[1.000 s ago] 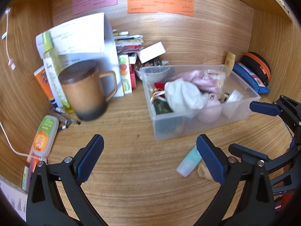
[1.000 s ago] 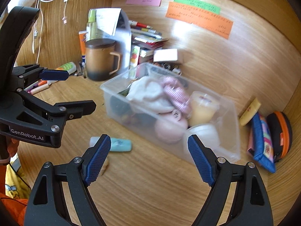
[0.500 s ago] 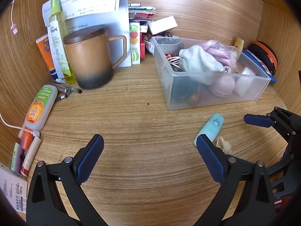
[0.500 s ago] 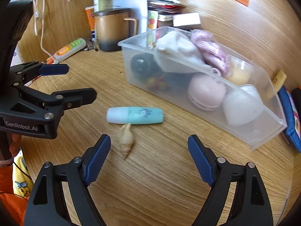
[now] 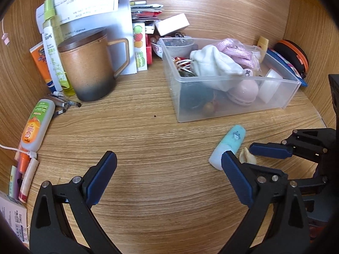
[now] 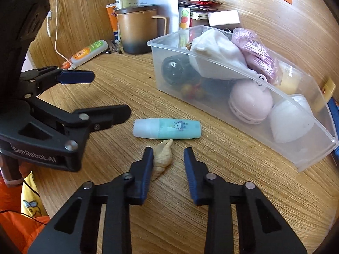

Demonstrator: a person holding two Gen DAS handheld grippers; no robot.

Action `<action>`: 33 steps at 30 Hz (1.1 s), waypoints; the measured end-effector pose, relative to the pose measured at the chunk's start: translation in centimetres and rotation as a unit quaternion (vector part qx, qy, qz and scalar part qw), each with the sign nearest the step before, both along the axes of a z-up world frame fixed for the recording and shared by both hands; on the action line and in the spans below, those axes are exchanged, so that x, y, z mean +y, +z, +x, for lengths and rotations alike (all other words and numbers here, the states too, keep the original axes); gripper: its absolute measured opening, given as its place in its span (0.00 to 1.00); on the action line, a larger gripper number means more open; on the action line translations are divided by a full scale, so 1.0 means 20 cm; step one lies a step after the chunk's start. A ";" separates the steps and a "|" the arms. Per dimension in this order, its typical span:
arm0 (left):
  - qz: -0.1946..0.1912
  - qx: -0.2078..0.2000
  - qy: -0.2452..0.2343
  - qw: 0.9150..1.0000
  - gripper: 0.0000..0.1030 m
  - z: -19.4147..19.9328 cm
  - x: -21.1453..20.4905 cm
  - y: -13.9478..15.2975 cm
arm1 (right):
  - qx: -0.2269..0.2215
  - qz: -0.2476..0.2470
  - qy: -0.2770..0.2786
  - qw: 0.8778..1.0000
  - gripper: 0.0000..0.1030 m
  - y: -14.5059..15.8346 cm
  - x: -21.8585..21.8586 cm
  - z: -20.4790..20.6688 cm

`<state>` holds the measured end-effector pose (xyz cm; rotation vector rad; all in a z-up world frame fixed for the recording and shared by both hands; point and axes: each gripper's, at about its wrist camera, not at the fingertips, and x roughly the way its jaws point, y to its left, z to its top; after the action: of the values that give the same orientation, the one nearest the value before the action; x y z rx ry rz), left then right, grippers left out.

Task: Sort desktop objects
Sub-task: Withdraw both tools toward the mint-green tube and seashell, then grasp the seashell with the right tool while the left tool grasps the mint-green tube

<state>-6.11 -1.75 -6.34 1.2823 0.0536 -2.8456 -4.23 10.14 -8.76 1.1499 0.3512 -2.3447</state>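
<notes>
A beige seashell (image 6: 162,158) lies on the wooden desk, just in front of a teal and white tube (image 6: 167,128). My right gripper (image 6: 168,155) is low over the shell, half closed, its jaws either side of it with a gap on the right. In the left wrist view the shell (image 5: 247,158) and tube (image 5: 229,146) lie at the right, with my right gripper (image 5: 266,150) beside them. My left gripper (image 5: 167,173) is open and empty above bare desk. A clear plastic bin (image 6: 313,148) full of small items stands behind the tube.
A brown lidded mug (image 5: 89,67) stands at the back left, with bottles, tubes and pens (image 5: 36,124) along the left wall. Books and boxes (image 5: 144,42) stand behind. A pouch and an orange-rimmed case (image 5: 293,55) sit at the back right.
My right gripper has dropped down to the shell and its jaws have narrowed around it. My left gripper has tilted down and closer to the desk, still open.
</notes>
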 end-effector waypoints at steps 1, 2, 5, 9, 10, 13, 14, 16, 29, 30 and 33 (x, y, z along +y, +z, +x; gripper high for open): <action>0.001 -0.002 -0.002 1.000 0.97 0.00 0.01 0.00 | 0.000 0.000 0.001 1.000 0.18 0.00 0.00 0.00; 0.000 -0.004 -0.006 1.000 0.97 -0.01 0.02 -0.01 | 0.000 -0.002 0.003 1.000 0.16 0.01 0.00 0.00; -0.004 -0.010 -0.013 1.000 0.97 -0.02 0.05 -0.02 | 0.000 -0.003 0.000 1.000 0.16 0.01 0.01 0.00; -0.005 -0.017 -0.027 0.999 0.97 -0.03 0.09 -0.03 | 0.000 -0.008 -0.019 1.000 0.16 0.02 0.09 -0.02; -0.007 -0.019 -0.032 0.999 0.97 -0.04 0.11 -0.03 | 0.000 -0.011 -0.025 1.000 0.16 0.03 0.11 -0.02; -0.014 -0.026 -0.047 0.998 0.97 -0.08 0.17 -0.05 | 0.007 -0.016 -0.047 0.999 0.16 0.06 0.21 -0.05; -0.015 -0.028 -0.051 0.998 0.97 -0.08 0.18 -0.05 | 0.009 -0.019 -0.055 0.998 0.16 0.07 0.24 -0.06; -0.017 -0.035 -0.061 0.997 0.97 -0.11 0.21 -0.06 | 0.010 -0.025 -0.066 0.997 0.16 0.09 0.29 -0.07; -0.017 -0.057 -0.067 0.996 0.97 -0.22 0.26 -0.11 | 0.020 -0.061 -0.083 0.994 0.16 0.14 0.46 -0.08; -0.019 -0.054 -0.067 0.996 0.97 -0.22 0.27 -0.11 | 0.019 -0.064 -0.081 0.994 0.16 0.14 0.46 -0.08; -0.014 -0.053 -0.078 0.995 0.97 -0.23 0.28 -0.12 | 0.017 -0.069 -0.078 0.994 0.16 0.14 0.46 -0.09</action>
<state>-10.70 3.84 -8.69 1.4909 -0.0926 -2.8858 -5.96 19.43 -6.01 1.1077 0.1120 -2.4815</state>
